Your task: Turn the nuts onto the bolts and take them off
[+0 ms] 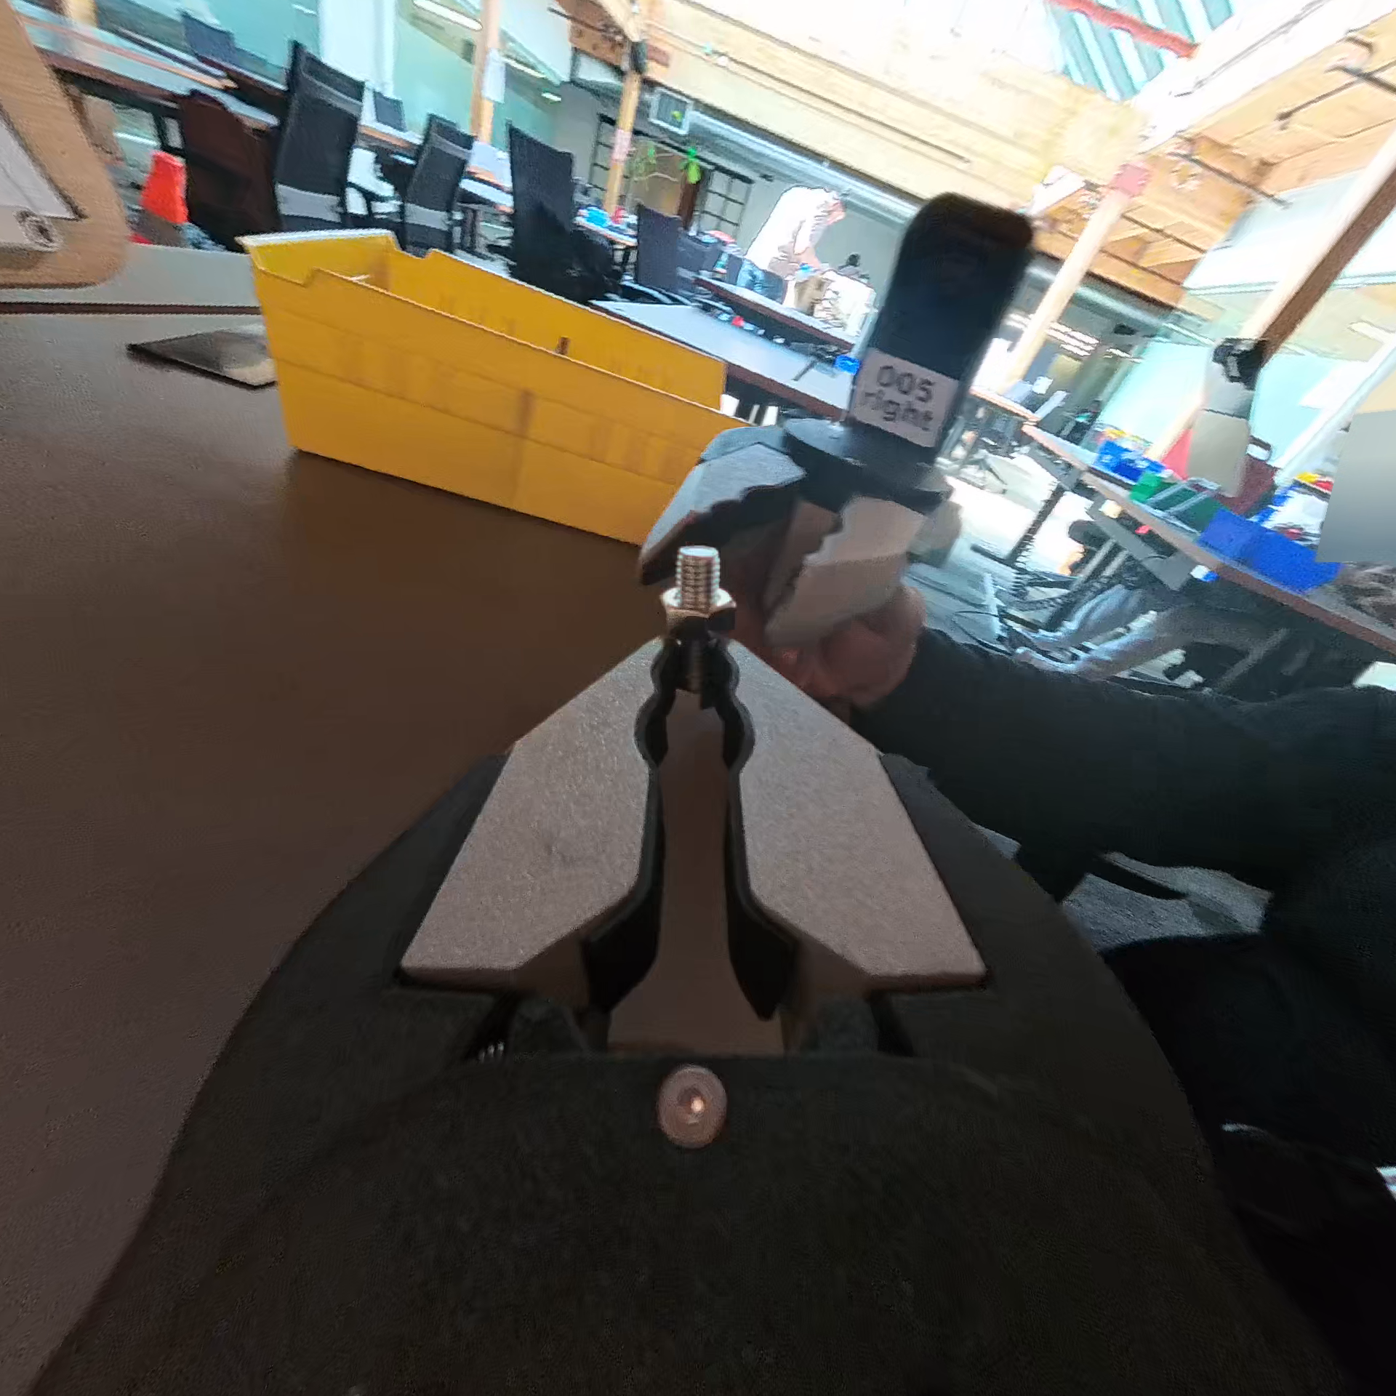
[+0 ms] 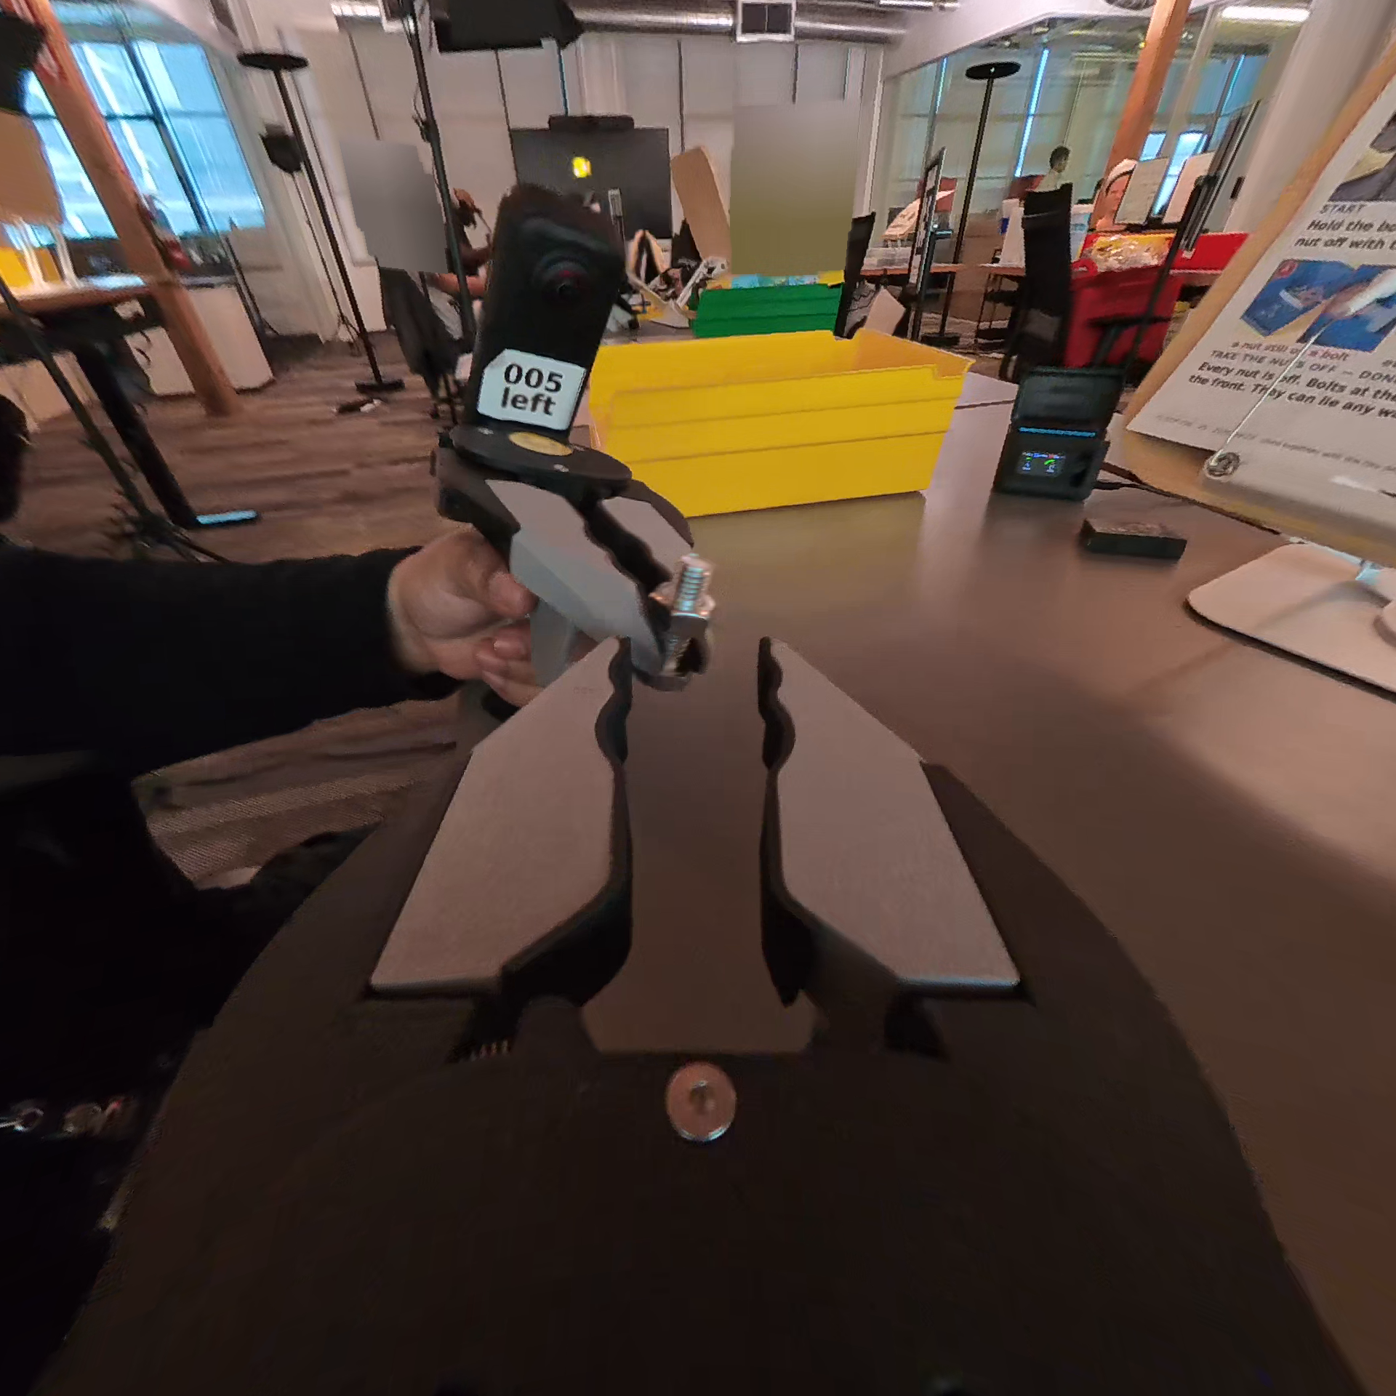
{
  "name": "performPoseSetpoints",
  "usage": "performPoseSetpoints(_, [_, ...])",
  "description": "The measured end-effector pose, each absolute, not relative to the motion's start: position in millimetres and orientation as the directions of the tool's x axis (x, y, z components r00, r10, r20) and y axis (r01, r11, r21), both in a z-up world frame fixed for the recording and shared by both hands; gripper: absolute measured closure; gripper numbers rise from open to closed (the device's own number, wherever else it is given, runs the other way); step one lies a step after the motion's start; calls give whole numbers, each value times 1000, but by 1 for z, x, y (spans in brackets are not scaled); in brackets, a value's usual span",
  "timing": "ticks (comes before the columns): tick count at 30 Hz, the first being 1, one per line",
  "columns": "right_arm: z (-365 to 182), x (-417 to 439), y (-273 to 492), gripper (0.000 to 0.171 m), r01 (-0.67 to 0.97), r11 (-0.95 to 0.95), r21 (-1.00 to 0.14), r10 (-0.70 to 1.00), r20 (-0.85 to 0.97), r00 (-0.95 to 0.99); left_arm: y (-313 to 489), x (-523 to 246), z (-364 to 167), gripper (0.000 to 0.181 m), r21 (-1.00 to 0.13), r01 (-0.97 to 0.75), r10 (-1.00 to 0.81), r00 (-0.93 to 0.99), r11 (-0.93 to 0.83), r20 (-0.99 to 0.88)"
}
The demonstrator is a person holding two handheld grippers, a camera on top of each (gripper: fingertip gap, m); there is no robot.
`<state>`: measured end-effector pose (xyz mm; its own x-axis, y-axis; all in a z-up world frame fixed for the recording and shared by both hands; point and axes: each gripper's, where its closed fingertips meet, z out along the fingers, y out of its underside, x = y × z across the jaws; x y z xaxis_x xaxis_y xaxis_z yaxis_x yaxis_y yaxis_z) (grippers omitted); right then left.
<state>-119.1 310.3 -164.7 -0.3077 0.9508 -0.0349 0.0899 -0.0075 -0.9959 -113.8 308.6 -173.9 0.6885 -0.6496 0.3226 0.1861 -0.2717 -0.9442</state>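
Left gripper [image 1: 693, 680] is clamping the bolt [image 1: 696, 604] upright at frame centre, nut [image 1: 696, 603] sitting partway down the thread. Right gripper [image 2: 691, 665] is hovering just beside it, jaws apart, empty. Step looks like unscrewing or screwing the nut; direction unclear. Next: right jaws closing on the nut flats, then twisting. Yellow bin [image 2: 770, 423] is sitting behind.

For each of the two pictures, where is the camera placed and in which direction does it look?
Left wrist view: sits on the left gripper, looks along its fingers shut on the upright bolt; the right gripper and hand show beyond.
Right wrist view: sits on the open right gripper, looks across the table; the left gripper and hand show.
Shared: the bolt, its nut, the yellow bin.
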Motion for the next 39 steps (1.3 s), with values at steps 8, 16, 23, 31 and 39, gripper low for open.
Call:
performPoseSetpoints(8, [-163, -119, 296, 159, 100, -63, -993, 907, -99, -409, 303, -97, -186, 174, -953, 58, -666, 703, -298, 251])
performPoseSetpoints(16, [-172, -122, 310, 165, 136, -2, -991, 944, -46, -326, 310, -106, -187, 168, -949, 90, -616, 741, -303, 267])
performPoseSetpoints(23, [-170, -124, 334, 165, 124, -40, -991, 974, -66, -215, 316, -120, -197, 155, -922, 101, -548, 778, -374, 308])
performPoseSetpoints(31, [-176, -126, 335, 165, 150, -5, -989, 979, -35, -199, 322, -135, -209, 148, -929, -39, -480, 863, -369, 154])
performPoseSetpoints(39, [-182, -128, 334, 165, 181, 1, -984, 977, -38, -209, 320, -138, -205, 142, -933, 2, -493, 849, -359, 191])
